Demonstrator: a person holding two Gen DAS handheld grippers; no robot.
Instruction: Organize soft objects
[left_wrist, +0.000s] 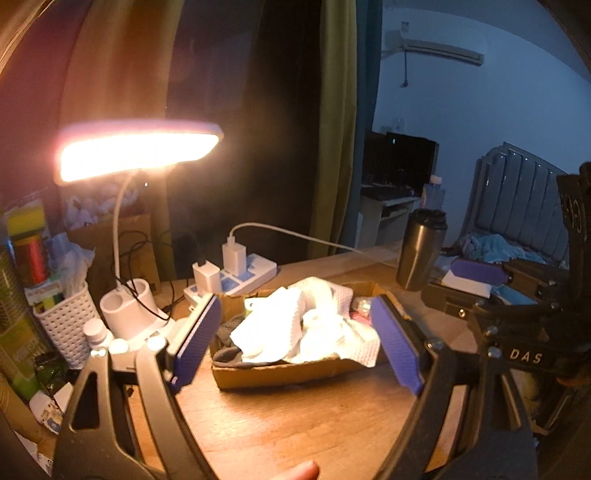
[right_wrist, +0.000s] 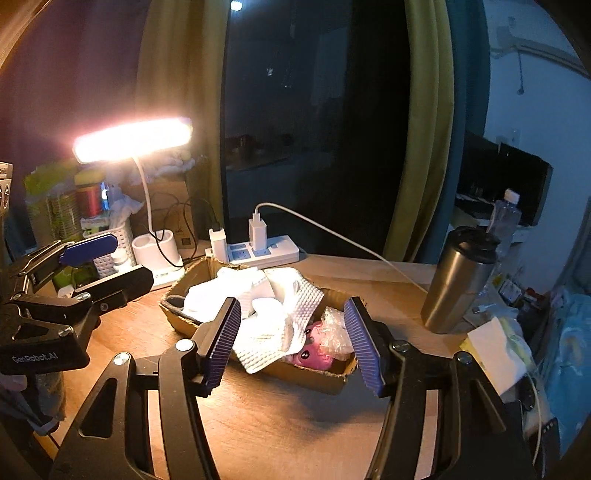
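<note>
A shallow cardboard box (left_wrist: 280, 373) sits on the wooden desk; it also shows in the right wrist view (right_wrist: 314, 376). White textured cloths (left_wrist: 314, 325) fill it and one hangs over the front rim (right_wrist: 280, 332). A pink plush toy (right_wrist: 314, 354) and crinkled clear plastic (right_wrist: 332, 332) lie at its right end. A dark sock (left_wrist: 225, 354) lies at the left end. My left gripper (left_wrist: 295, 343) is open and empty in front of the box. My right gripper (right_wrist: 291, 343) is open and empty, straddling the box's near right part. The left gripper also shows in the right wrist view (right_wrist: 110, 258), at the left.
A lit desk lamp (left_wrist: 136, 155) stands at the back left on a white base (left_wrist: 129, 310). A power strip with chargers (left_wrist: 236, 273) lies behind the box. A steel tumbler (left_wrist: 421, 251) stands at the right. A white basket (left_wrist: 70, 325) and bottles crowd the left edge.
</note>
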